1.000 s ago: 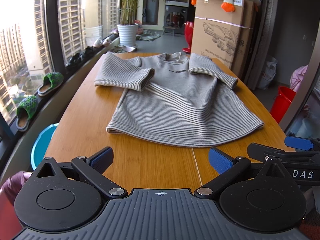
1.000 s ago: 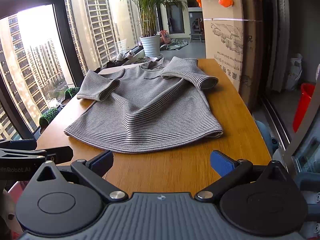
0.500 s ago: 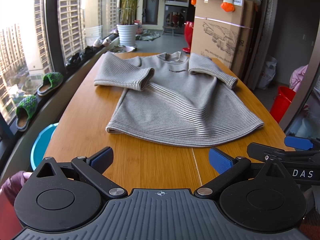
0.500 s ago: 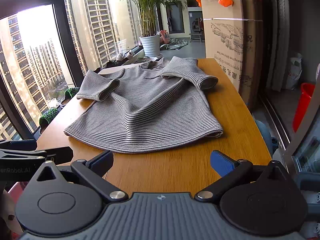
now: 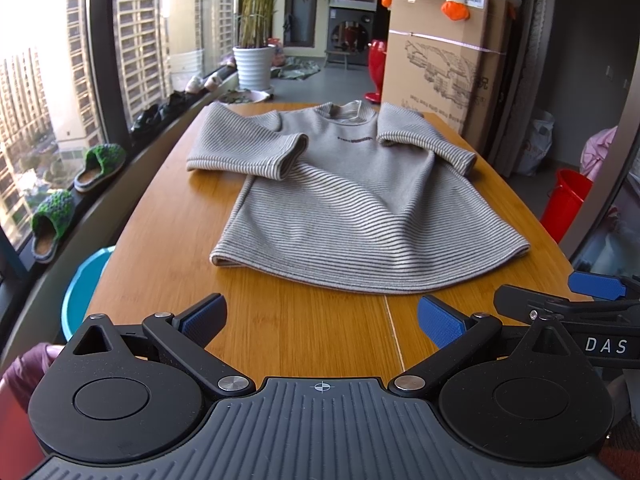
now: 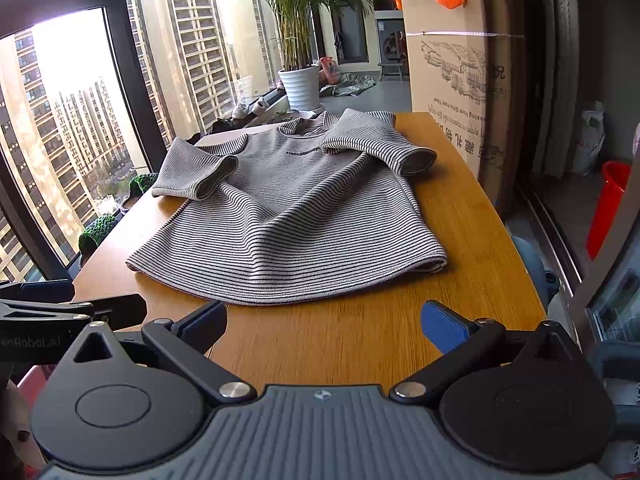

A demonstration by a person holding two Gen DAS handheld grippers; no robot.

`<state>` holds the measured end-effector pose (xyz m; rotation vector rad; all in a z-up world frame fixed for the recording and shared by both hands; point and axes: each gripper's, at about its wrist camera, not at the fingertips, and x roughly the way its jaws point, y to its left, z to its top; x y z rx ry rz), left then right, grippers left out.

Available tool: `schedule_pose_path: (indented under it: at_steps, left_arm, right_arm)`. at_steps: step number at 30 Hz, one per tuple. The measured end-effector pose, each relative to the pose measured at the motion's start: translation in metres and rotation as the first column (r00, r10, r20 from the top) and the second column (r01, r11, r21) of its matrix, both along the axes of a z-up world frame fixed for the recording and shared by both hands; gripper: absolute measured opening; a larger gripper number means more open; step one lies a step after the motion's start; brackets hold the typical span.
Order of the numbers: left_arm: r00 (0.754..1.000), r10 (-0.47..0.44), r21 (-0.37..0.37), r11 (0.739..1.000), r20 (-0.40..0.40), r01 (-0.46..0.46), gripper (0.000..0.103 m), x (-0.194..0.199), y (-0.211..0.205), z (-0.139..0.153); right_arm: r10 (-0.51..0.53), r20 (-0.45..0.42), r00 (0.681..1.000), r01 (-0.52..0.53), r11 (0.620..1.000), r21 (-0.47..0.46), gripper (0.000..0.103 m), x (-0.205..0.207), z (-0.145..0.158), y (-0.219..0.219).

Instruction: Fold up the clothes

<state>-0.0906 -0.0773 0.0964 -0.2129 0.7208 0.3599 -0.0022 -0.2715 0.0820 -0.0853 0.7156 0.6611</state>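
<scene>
A grey striped sweater [image 5: 360, 200] [image 6: 296, 216] lies front up on the wooden table [image 5: 168, 240] [image 6: 472, 240], neck at the far end, hem towards me. Both sleeves are folded in over the chest. My left gripper [image 5: 320, 318] hovers open over the near table edge, short of the hem's left half, nothing between its blue pads. My right gripper [image 6: 324, 320] is open too, near the hem's right half, and holds nothing. In the left wrist view the right gripper [image 5: 560, 300] shows at the right edge.
A tall cardboard box [image 5: 440, 60] [image 6: 460, 72] stands against the table's far right side. A window sill with slippers [image 5: 96, 164] runs along the left. A blue basin [image 5: 84, 284] sits on the floor at left, a red bucket [image 5: 564, 204] at right, a potted plant [image 5: 254, 64] beyond the table.
</scene>
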Motion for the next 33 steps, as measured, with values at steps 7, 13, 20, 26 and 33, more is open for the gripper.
schedule_pose_path:
  at_steps: [7,13,20,26,33]
  left_arm:
    - [1.000,-0.007,-0.022,1.000,-0.018,0.006,0.103,0.010,0.003,-0.006]
    - [0.999,0.002,-0.049,0.999,-0.043,-0.004,0.103,0.029,0.014,-0.016]
    - [0.999,-0.007,-0.094,0.996,-0.036,0.004,0.103,0.060,0.034,-0.028]
    - [0.994,-0.075,-0.097,0.992,0.083,0.083,0.103,0.096,0.055,-0.027]
    - [0.987,-0.106,-0.116,0.986,0.122,0.121,0.103,0.155,0.087,-0.041]
  right_arm:
    - [-0.001,-0.014,1.000,0.001,1.000,0.004,0.103,0.007,-0.003,0.000]
    - [0.015,-0.011,1.000,-0.015,1.000,-0.014,0.103,0.020,-0.007,0.009]
    - [0.019,-0.032,0.999,-0.020,0.999,-0.027,0.103,0.055,-0.019,0.024]
    - [0.020,-0.016,1.000,-0.018,0.995,0.094,0.103,0.100,-0.021,0.029]
    - [0.043,-0.115,0.992,-0.020,0.980,0.199,0.103,0.168,-0.031,0.058]
